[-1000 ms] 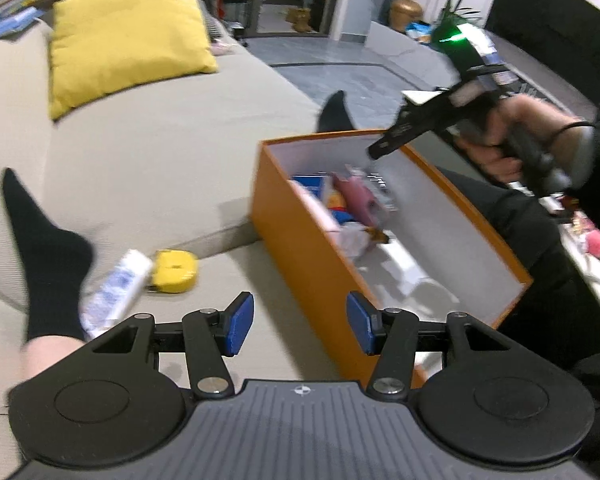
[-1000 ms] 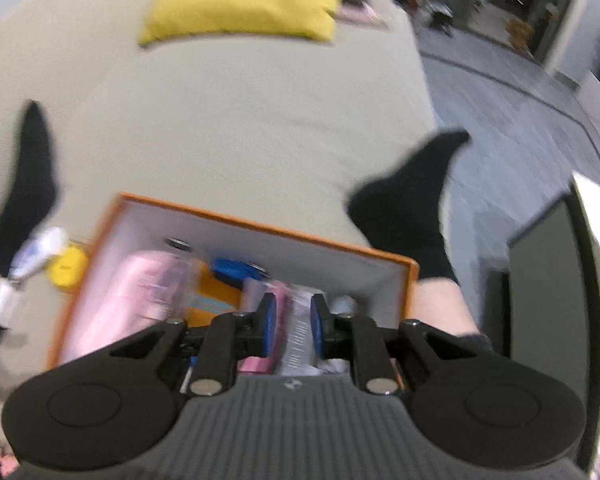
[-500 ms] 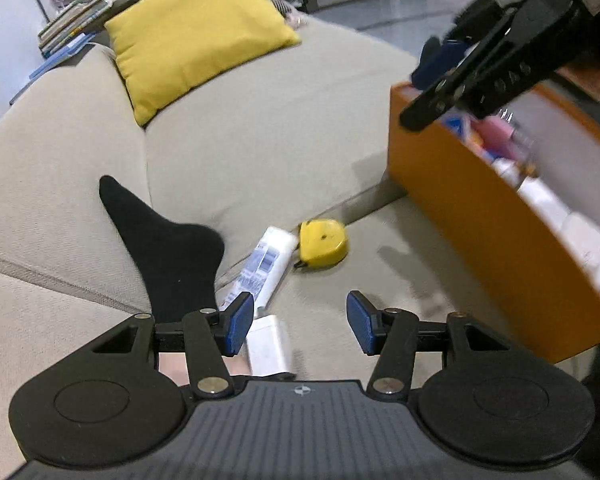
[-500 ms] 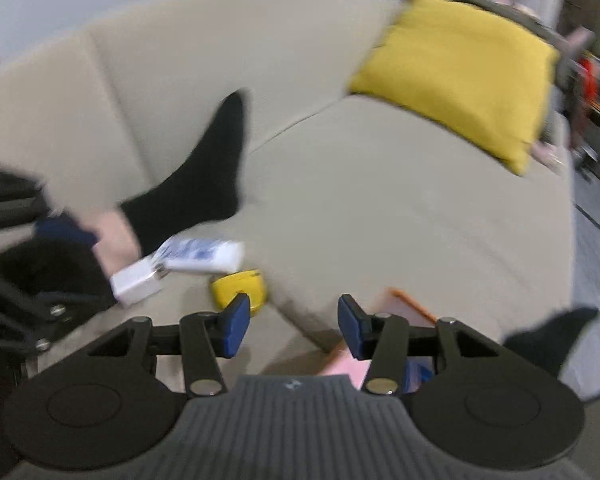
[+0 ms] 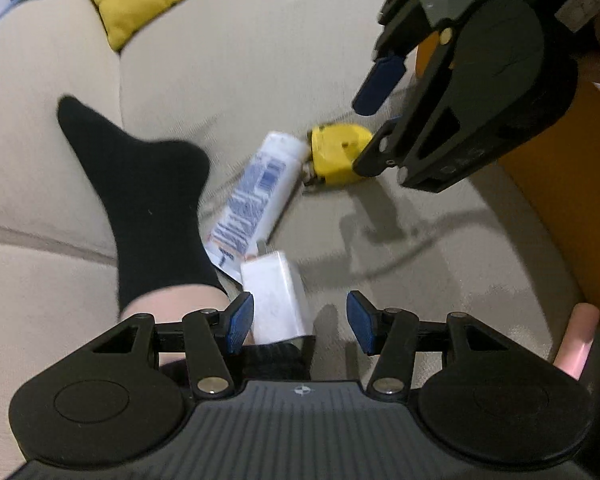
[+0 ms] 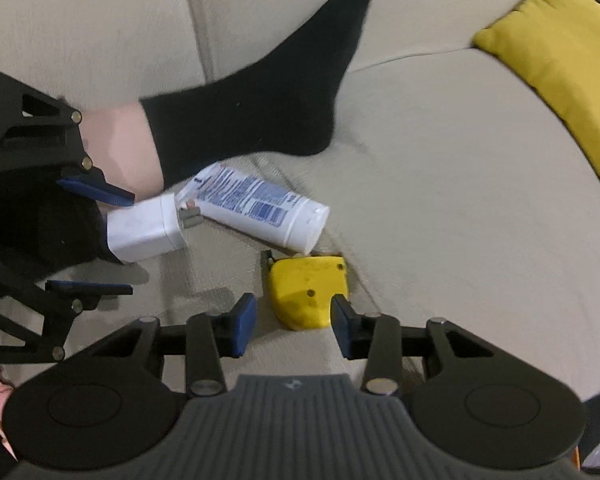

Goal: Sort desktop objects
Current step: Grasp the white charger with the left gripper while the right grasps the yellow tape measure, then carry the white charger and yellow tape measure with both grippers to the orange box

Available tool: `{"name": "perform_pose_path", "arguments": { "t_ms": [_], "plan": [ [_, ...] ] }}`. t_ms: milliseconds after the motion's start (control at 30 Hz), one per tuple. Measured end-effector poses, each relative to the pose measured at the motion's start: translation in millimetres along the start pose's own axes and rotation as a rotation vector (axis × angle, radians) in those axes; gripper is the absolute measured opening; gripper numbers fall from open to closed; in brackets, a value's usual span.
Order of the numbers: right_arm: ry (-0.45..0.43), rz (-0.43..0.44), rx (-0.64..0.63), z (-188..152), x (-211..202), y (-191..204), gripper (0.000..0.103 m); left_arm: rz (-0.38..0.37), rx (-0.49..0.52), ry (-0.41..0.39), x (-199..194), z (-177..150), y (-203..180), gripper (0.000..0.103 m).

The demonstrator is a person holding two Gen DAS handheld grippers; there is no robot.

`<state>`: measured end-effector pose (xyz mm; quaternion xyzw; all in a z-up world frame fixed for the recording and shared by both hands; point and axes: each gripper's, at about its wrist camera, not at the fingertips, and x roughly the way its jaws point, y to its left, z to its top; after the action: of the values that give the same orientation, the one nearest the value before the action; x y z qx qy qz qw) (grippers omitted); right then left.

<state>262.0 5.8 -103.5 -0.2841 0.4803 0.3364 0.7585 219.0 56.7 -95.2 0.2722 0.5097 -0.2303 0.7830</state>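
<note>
left gripper (image 5: 300, 322): jaws apart, low, level | right gripper (image 6: 293, 326): jaws apart, angled down

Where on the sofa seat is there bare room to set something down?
Bare cushion runs between the yellow tape measure and the yellow pillow, and between the left gripper and the orange box. It is crowded by the black sock: white tube, white charger, tape measure.
</note>
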Motion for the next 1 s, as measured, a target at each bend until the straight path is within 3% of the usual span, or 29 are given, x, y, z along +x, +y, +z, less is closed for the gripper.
{"name": "perform_pose_path", "arguments": {
  "t_ms": [233, 300, 533, 667, 867, 1000],
  "plan": [
    [0.074, -0.06, -0.073, 9.2, 24.9, 7.6, 0.043, -0.027, -0.095, 0.038, 18.0, 5.7, 18.4, 0.059],
    [0.079, -0.086, -0.107, 8.8, 29.6, 11.3, 0.049, -0.038, -0.112, 0.049, 24.2, 5.9, 22.4, 0.051],
    [0.094, -0.102, -0.118, 11.9, 37.1, 8.3, 0.049, -0.085, -0.201, 0.036, 26.1, 2.2, 36.2, 0.04],
    [0.087, -0.086, -0.072, 11.4, 26.6, 2.7, 0.035, -0.087, -0.214, 0.019, 19.2, -1.6, 34.6, 0.039],
    [0.063, -0.005, 0.097, 4.9, -0.1, -17.3, 0.026, -0.105, -0.236, -0.049, -4.1, -4.5, 26.7, 0.037],
    [0.077, 0.168, 0.25, -1.5, -18.5, -35.6, 0.024, -0.171, -0.215, -0.061, -20.9, -5.0, 13.3, 0.037]
  ]
}}
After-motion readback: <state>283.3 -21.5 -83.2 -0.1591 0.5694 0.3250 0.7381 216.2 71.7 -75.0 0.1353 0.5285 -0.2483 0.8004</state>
